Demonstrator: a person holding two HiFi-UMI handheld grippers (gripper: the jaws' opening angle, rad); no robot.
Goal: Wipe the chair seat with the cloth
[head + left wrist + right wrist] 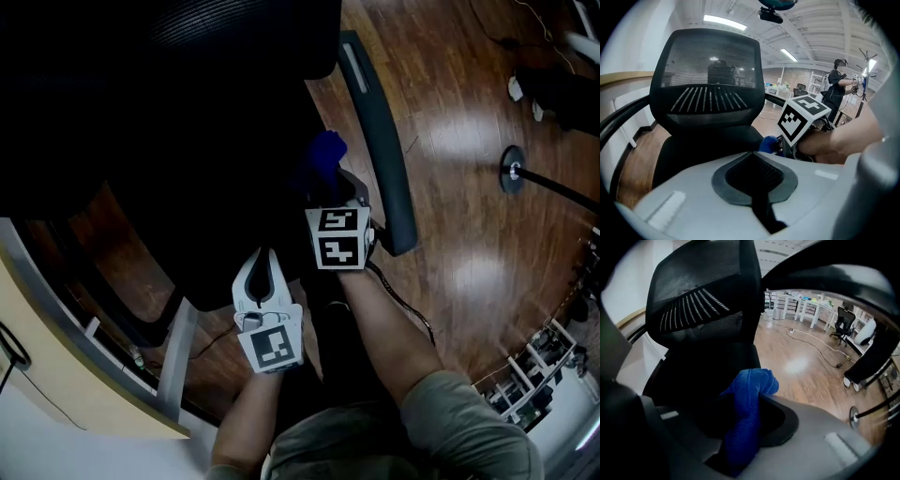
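The black office chair's seat (187, 187) fills the upper left of the head view, with its mesh backrest (708, 79) upright behind it. My right gripper (330, 186) is shut on a blue cloth (324, 157), held over the seat's right side next to the armrest (380, 141). In the right gripper view the cloth (750, 399) bunches up out of the jaws, above the seat (708, 366). My left gripper (265, 258) hovers at the seat's near edge, shut with nothing in it. Its view shows the right gripper's marker cube (802, 116) and the cloth (768, 143).
Shiny wooden floor (469, 262) lies to the right, with a round stand base (512, 172) and a cable. A pale desk edge (56, 375) runs along the lower left. A person (834, 86) stands far off. Another office chair (843, 322) stands in the background.
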